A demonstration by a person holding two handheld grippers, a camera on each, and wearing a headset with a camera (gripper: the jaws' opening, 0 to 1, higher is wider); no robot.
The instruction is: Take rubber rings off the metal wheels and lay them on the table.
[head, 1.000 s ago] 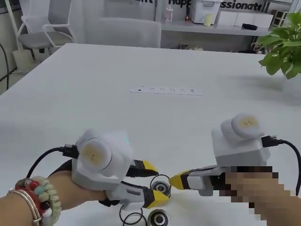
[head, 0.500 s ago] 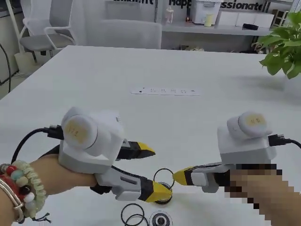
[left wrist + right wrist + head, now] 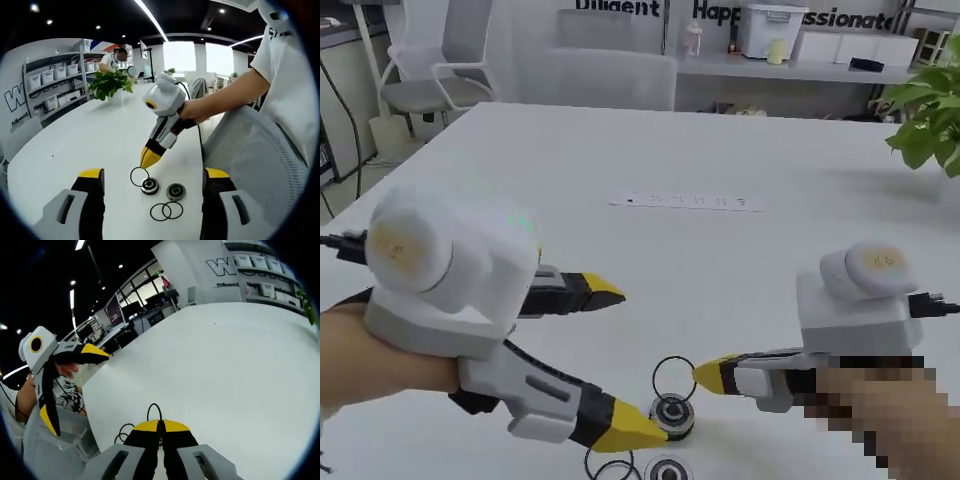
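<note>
My head camera looks forward and down across the white table (image 3: 740, 150) toward the far shelving (image 3: 800, 62), with both claws close under it at the bottom of the view. The camera on my left gripper (image 3: 154, 175) sits by the table's near edge and faces to my right along its wide-spread jaws. It takes in my right gripper (image 3: 149, 159) close by, the potted plant (image 3: 112, 82) beyond and my own torso (image 3: 287, 90) at the side. The right gripper view looks the opposite way, low over the table along closed jaws, toward my left gripper. All three views share the pinched rubber ring (image 3: 672, 372). The head and left gripper views also share the metal wheels (image 3: 149, 186) and the plant.
</note>
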